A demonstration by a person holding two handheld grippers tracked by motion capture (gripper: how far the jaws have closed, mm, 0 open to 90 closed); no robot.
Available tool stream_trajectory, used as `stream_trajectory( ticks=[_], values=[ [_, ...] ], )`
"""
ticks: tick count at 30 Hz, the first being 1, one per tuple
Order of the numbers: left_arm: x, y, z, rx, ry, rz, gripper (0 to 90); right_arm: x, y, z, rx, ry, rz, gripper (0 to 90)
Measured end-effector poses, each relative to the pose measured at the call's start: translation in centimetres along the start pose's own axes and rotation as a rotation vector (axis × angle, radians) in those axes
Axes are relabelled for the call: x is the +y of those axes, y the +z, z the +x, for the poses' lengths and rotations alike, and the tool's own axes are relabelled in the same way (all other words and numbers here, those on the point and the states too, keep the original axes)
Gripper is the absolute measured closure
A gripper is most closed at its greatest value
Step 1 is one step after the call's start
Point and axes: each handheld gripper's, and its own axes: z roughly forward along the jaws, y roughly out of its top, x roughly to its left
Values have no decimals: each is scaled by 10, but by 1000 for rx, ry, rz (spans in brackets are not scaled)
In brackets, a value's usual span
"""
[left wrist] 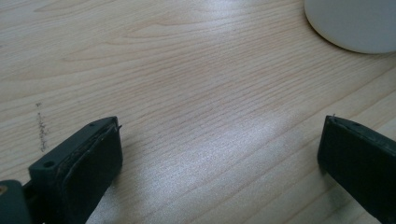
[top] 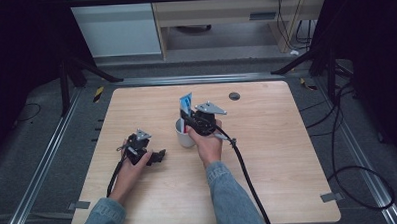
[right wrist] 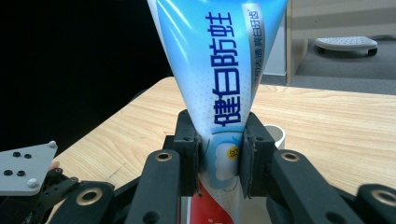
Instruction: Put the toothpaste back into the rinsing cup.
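Black fingers [right wrist: 196,144] of the right gripper [right wrist: 219,154] are clamped on a blue-and-white toothpaste tube [right wrist: 219,70], pressing its lower body from both sides; the tube rises upright above them, its red lower end hanging below them. Just behind and below the fingers sits a white cup [top: 184,135], its rim partly visible past the right-hand finger in the right gripper view. The left gripper [top: 147,155] rests low over the wooden surface [top: 268,154], well apart from the tube, its fingers [left wrist: 88,163] spread wide with bare wood between them; the cup's edge [left wrist: 355,23] lies beyond them.
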Motion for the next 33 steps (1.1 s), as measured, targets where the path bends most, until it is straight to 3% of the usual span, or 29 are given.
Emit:
stream_trajectory(
  ticks=[17, 33],
  values=[
    [0, 0, 0, 0, 0, 0, 0, -3, 2, -3, 1, 4, 17, 718],
    [0, 0, 0, -1, 1, 0, 0, 0, 0, -15, 7, 57, 41, 710]
  ],
)
